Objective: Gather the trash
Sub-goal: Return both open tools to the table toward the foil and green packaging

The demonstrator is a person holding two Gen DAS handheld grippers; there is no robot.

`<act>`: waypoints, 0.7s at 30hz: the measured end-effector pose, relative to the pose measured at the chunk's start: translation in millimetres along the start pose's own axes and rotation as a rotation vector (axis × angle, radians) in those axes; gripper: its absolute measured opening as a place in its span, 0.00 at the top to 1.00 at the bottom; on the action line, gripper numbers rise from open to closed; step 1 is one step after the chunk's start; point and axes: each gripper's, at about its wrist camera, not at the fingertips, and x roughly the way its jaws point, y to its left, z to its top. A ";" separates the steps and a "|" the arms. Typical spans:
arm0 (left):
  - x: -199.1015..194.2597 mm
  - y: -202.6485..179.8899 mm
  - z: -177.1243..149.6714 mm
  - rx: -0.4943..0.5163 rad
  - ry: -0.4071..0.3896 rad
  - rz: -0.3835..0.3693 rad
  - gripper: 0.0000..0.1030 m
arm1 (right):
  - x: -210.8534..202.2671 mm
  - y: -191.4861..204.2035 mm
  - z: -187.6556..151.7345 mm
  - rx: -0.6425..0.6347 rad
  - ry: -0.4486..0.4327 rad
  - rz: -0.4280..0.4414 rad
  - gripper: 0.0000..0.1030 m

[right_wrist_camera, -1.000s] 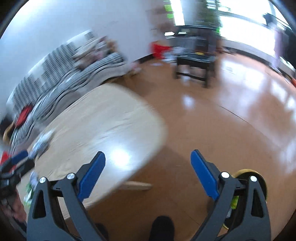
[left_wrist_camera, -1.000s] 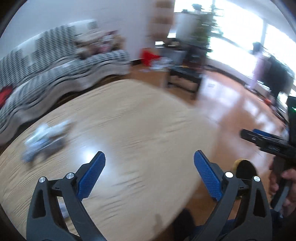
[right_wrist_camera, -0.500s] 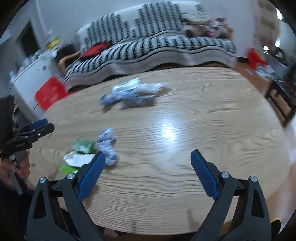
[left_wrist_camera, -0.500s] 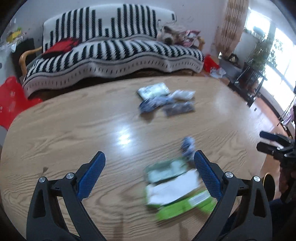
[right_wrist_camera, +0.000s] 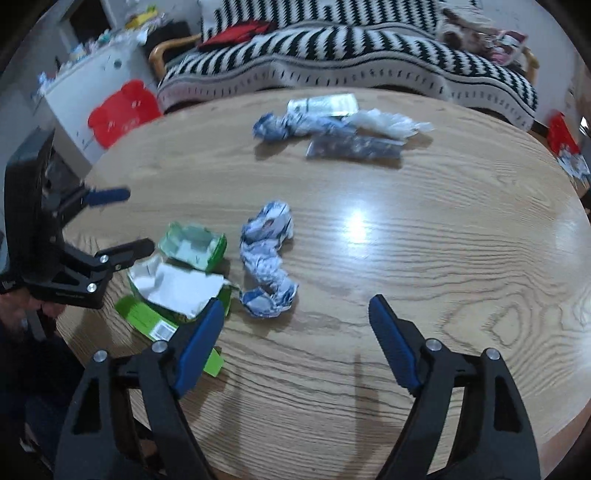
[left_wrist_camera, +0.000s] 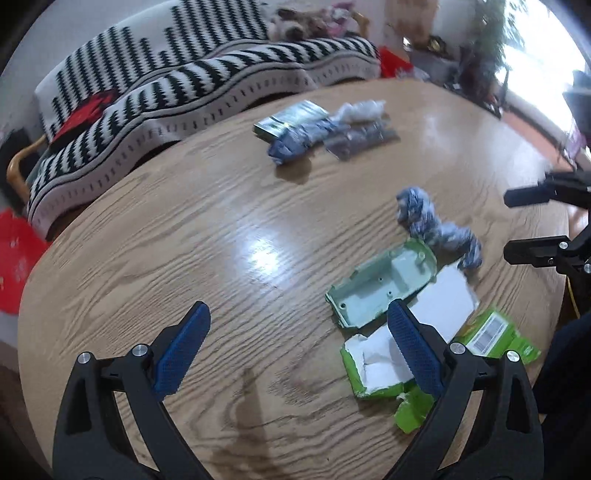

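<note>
Two wide tongs (left_wrist_camera: 299, 347), scattered trash (right_wrist_camera: 266, 258)

This is a home living room. A sofa (right_wrist_camera: 351, 55) draped in a black-and-white zigzag throw, with a red cushion (right_wrist_camera: 236, 33) and a soft toy (left_wrist_camera: 291, 22) on it, stands behind an oval wooden desk (right_wrist_camera: 424, 229). A potted plant (left_wrist_camera: 487, 29) stands by a bright window (left_wrist_camera: 532, 55).

Right gripper (right_wrist_camera: 295, 343) above oval wooden table (right_wrist_camera: 443, 240), jaws spread wide and empty, crumpled blue-white wrapper (right_wrist_camera: 267, 258) just ahead, torn green carton (right_wrist_camera: 177, 280) at left, left gripper (right_wrist_camera: 122, 221) beside carton, jaws apart, wrapper cluster (right_wrist_camera: 332, 129) at far edge, striped sofa (right_wrist_camera: 351, 59) behind.
</note>
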 end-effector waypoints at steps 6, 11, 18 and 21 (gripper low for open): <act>20.8 -4.4 -2.8 0.077 0.037 -0.033 0.09 | 28.3 11.2 3.9 -0.080 0.042 -0.048 0.29; 30.1 2.2 5.7 0.018 0.043 -0.054 0.09 | 47.4 4.4 17.2 -0.062 0.036 -0.060 0.35; 31.7 -15.6 24.7 0.103 -0.047 -0.044 0.09 | 56.0 -4.8 33.3 -0.091 -0.011 -0.020 0.42; 36.6 -24.2 30.1 0.131 -0.066 -0.051 0.09 | 55.8 -5.5 34.7 -0.101 -0.016 0.008 0.66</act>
